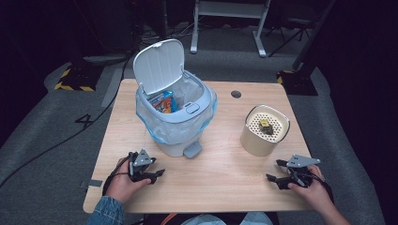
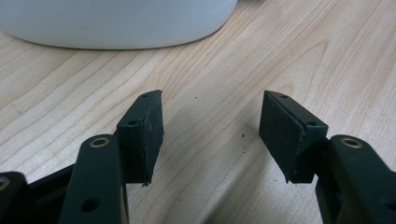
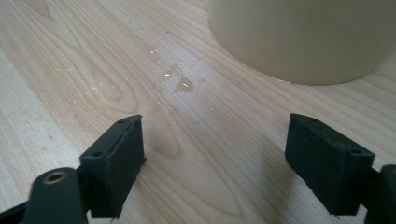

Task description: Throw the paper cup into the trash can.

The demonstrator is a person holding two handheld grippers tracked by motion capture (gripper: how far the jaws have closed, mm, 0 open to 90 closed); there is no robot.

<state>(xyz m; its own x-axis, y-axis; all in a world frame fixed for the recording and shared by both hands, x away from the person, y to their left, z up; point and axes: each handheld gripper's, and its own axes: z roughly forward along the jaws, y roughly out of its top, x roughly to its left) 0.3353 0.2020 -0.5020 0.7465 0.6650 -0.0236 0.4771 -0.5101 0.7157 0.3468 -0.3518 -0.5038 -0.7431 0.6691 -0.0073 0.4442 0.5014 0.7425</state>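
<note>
The left gripper [image 1: 152, 174] and right gripper [image 1: 278, 170] rest on the light wooden table [image 1: 220, 164], jaws wide apart, holding nothing. Just beyond the left one stands the white lidded pedal bin [image 1: 174, 105], lid up. Near the right one stands the cream cylindrical container [image 1: 264, 130]; small water drops [image 3: 180, 84] lie between them.

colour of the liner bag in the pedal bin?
Translucent light blue plastic liner bag, folded over the rim of the white pedal bin; clearest in the high view.

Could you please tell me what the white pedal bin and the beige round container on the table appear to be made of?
White pedal bin: probably moulded plastic, with a smooth matte shell and hinged lid. Beige round container: looks like plastic or coated metal, with a smooth satin wall and perforated top; I cannot say which.
</note>
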